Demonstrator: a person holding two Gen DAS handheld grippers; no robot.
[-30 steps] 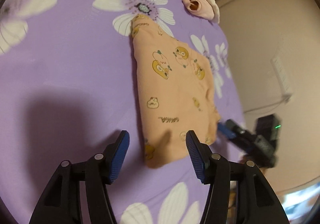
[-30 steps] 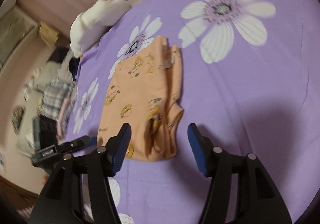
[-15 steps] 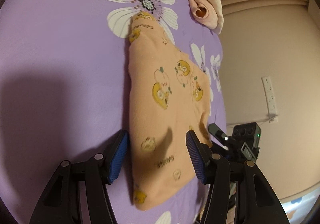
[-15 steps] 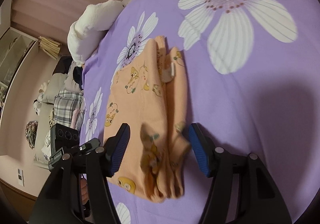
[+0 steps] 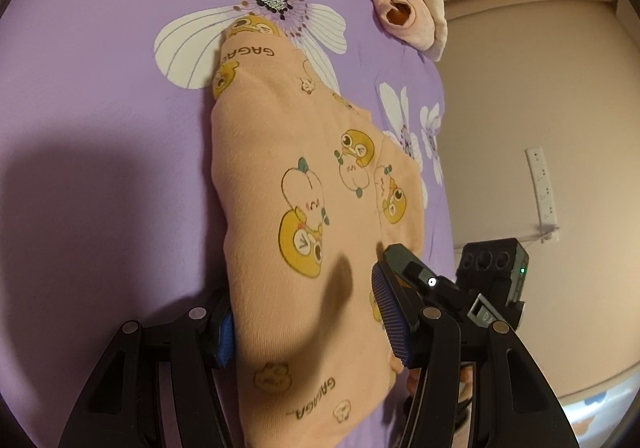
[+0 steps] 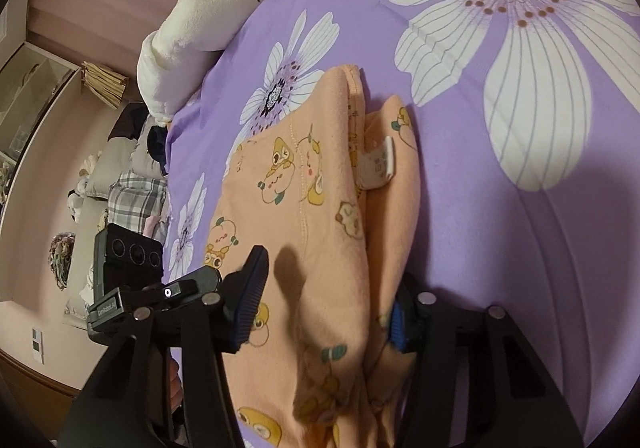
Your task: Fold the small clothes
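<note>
Both grippers straddle the peach garment (image 5: 296, 216) on the purple sheet (image 5: 100, 96): left gripper (image 5: 306, 322) jaws apart, right gripper (image 6: 324, 308) jaws just closing, not yet clamped.

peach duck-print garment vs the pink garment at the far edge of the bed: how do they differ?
The peach garment is duck-printed; the pink garment looks plain. The peach one lies spread flat between both tongs; the pink one sits bunched, away from them. The peach one shows a white label; the pink shows none. Both rest on the purple floral sheet.
</note>
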